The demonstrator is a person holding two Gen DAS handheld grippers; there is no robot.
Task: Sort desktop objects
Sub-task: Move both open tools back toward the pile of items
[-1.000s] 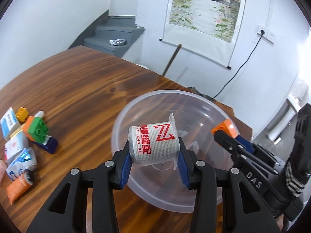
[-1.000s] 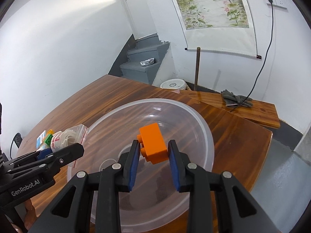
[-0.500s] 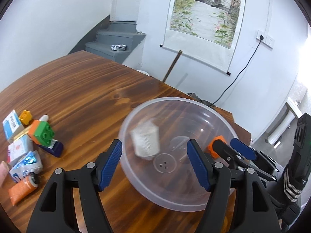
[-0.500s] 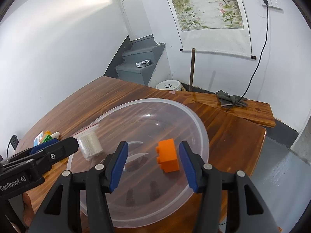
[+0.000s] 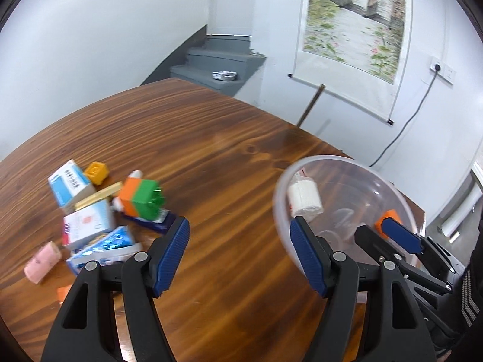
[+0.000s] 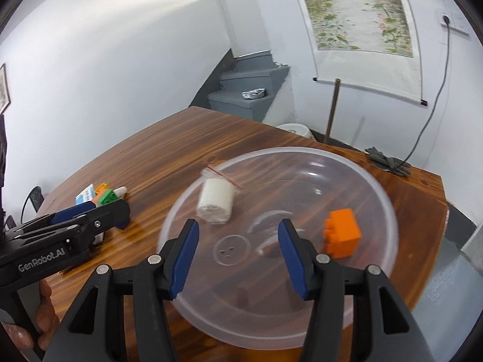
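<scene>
**Both claws empty; next pick from the pile**

Left claw [image 5: 238, 255]: jaws apart, nothing between them, having just been opening. Aimed over bare wooden table [image 5: 211, 138], between the loose pile and the bowl. Right claw [image 6: 238, 255]: jaws apart too, having just been opening, nothing between the pads, poised over the near rim of the clear plastic round bowl [image 6: 389, 211].

In the bowl: white bandage roll in a clear bag [image 6: 215, 200], lying against the left wall; orange plastic building block [image 6: 342, 232], resting on the right side, well apart from the roll. Both look released and at rest.

Left to sort, at the table's left: orange-and-green block stack [image 5: 142, 200], small yellow cube [image 5: 96, 172], blue-and-white carton [image 5: 70, 185], white-and-red carton [image 5: 89, 223], blue foil sachet [image 5: 111, 242], pink roll [image 5: 42, 261]. Items touching or overlapping; some blurred.

Judged step: return to the pile for the next pick.

Notes for doing it well:
- Keep jaws wide on approach; pile is crowded.
- Take an outlying item first, e.g. pink roll or yellow cube, to avoid dragging neighbours.
- Square pads to flat faces of blocks; rounded rolls likely to slip if pinched off-centre.
- Lift clear before crossing to the bowl rim.
</scene>
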